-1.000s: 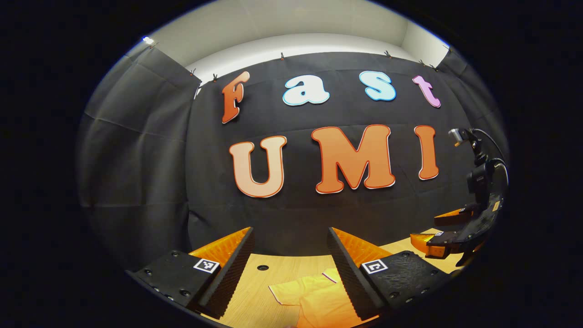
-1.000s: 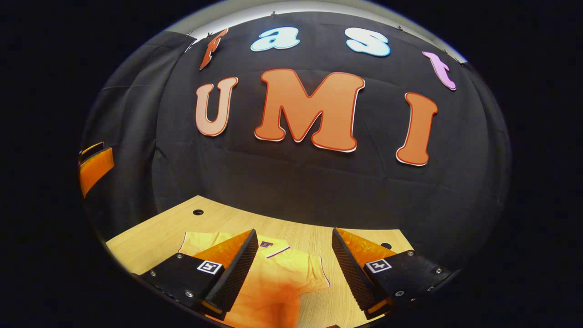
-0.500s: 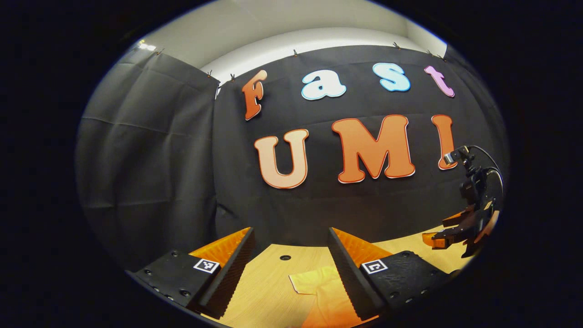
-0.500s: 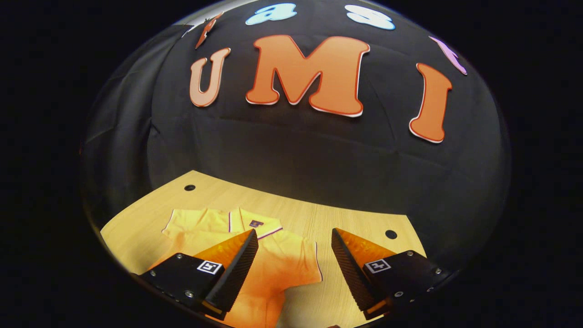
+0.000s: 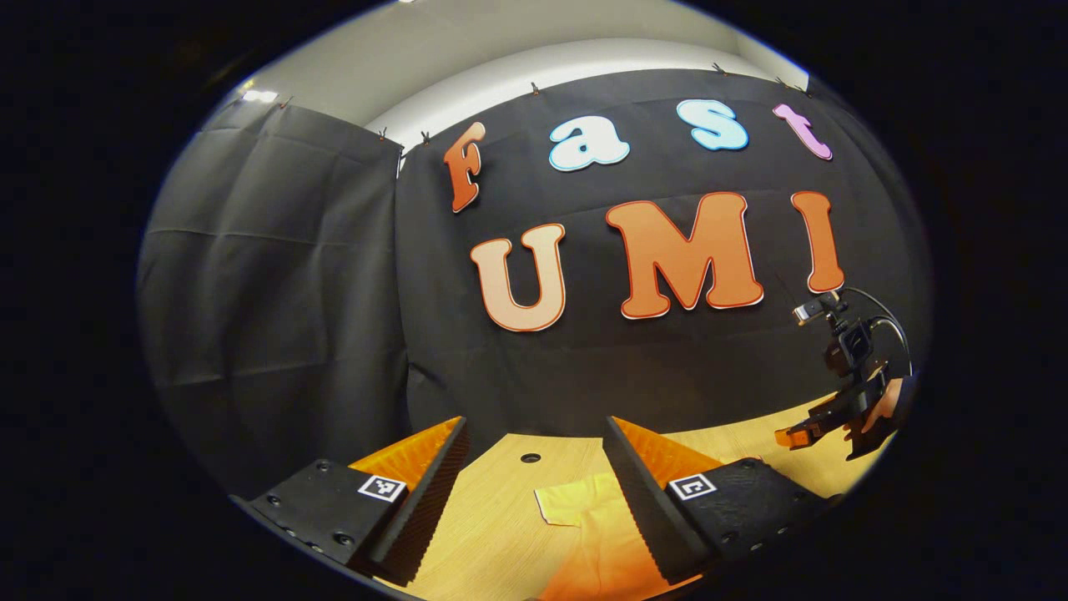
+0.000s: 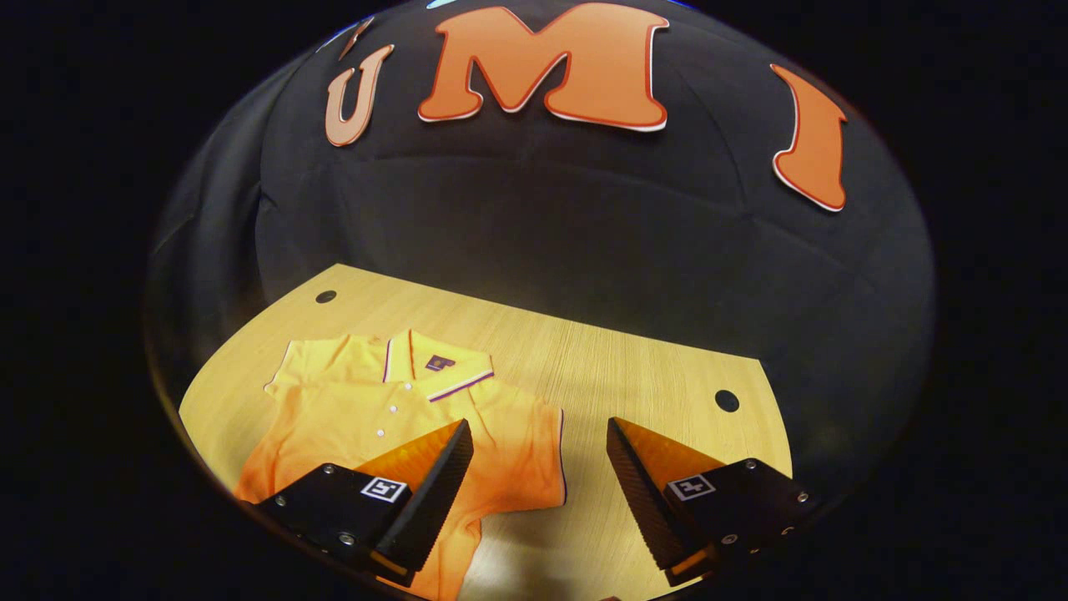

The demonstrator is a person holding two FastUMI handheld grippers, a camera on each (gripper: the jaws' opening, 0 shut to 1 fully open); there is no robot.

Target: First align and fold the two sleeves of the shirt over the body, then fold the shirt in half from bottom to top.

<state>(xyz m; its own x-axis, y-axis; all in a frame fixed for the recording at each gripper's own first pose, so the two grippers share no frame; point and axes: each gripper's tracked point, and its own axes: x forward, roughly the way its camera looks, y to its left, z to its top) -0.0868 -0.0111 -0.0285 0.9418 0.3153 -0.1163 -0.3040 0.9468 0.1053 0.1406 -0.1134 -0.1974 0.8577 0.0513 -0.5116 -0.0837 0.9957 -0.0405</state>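
Note:
An orange polo shirt (image 6: 392, 417) lies flat on the wooden table (image 6: 634, 376), collar toward the back wall, both short sleeves spread out. In the right gripper view my right gripper (image 6: 538, 484) hovers open above the shirt's sleeve (image 6: 534, 455) nearest it, touching nothing. In the left gripper view my left gripper (image 5: 534, 492) is open above the table, with the shirt's other sleeve (image 5: 576, 509) lying between and below its fingers. The right gripper (image 5: 805, 434), held by a hand, shows far off at the right of that view.
The table (image 5: 492, 517) has round cable holes (image 6: 727, 400) (image 6: 325, 296) (image 5: 530, 457) near its back edge. Black cloth walls (image 6: 542, 242) stand close behind the table.
The right gripper has tilted down and drawn back, so more of the shirt shows. The left gripper has turned slightly left; the shirt sleeve has slid right in its view. Both stayed open.

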